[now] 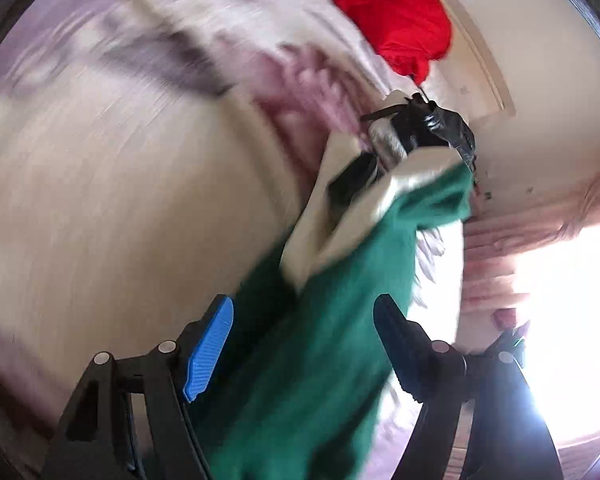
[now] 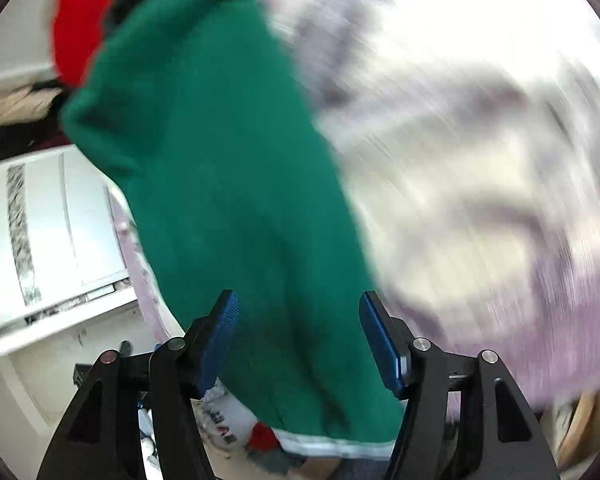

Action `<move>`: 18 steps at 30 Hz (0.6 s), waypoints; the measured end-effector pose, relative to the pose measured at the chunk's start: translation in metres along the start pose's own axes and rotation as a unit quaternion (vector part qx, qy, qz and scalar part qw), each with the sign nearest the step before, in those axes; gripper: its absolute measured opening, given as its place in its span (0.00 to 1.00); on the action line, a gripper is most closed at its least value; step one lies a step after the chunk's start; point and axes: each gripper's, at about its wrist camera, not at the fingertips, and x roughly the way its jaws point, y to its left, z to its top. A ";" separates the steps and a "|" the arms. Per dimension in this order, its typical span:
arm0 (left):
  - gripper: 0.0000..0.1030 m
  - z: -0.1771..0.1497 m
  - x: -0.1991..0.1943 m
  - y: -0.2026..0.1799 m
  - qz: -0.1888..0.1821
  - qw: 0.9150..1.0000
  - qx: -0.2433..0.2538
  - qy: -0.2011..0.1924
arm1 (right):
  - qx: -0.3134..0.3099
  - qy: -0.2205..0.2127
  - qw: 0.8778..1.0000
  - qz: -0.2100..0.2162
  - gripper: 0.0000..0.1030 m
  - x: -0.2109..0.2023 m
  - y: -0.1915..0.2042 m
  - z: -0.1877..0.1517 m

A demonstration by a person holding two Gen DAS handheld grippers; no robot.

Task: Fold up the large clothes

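both grippers [image 1: 304,344] [image 2: 298,340] angled downward over green garment [image 2: 220,160] (jaws apart)

Room inventory, taken from my two wrist views, with the white cabinet [image 2: 48,236] as landmark.

- White cabinet: I am seeing flat panelled fronts with a grey patterned strip running down one panel.
- Pale floor [image 2: 28,384]: lying just below the cabinet.
- Lilac bedcover [image 2: 532,320]: spreading to the cabinet's right, blurring heavily.
- Cream wall [image 1: 540,80]: I am looking at it in the left view, with a raised moulding curving across it; its place relative to the cabinet I cannot tell.
- Window glare [image 1: 572,320]: daylight is washing out everything below that wall.
- Pink curtain [image 1: 500,240]: hanging beside the glare.
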 end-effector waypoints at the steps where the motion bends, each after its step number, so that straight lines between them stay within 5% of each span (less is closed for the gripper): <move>1: 0.69 0.009 0.011 -0.006 0.000 1.000 0.014 -0.003 | -0.020 -0.006 1.000 -0.012 0.63 0.008 0.019 0.021; 7: 0.69 0.075 0.072 -0.022 0.023 0.998 0.056 0.001 | -0.117 0.001 0.992 -0.057 0.63 0.102 0.166 0.146; 9: 0.69 0.085 0.076 -0.019 0.012 0.999 0.042 0.008 | -0.174 0.026 0.980 -0.094 0.63 0.135 0.213 0.158; 11: 0.69 0.091 0.073 -0.025 -0.006 0.999 0.034 0.011 | -0.213 0.045 0.974 -0.063 0.63 0.144 0.240 0.166; 14: 0.69 0.104 0.086 -0.048 -0.027 0.998 0.049 0.030 | -0.195 0.032 0.980 -0.009 0.63 0.112 0.221 0.176; 18: 0.69 0.125 0.136 -0.086 -0.022 0.991 0.098 0.083 | -0.146 -0.041 0.988 -0.021 0.78 0.046 0.171 0.172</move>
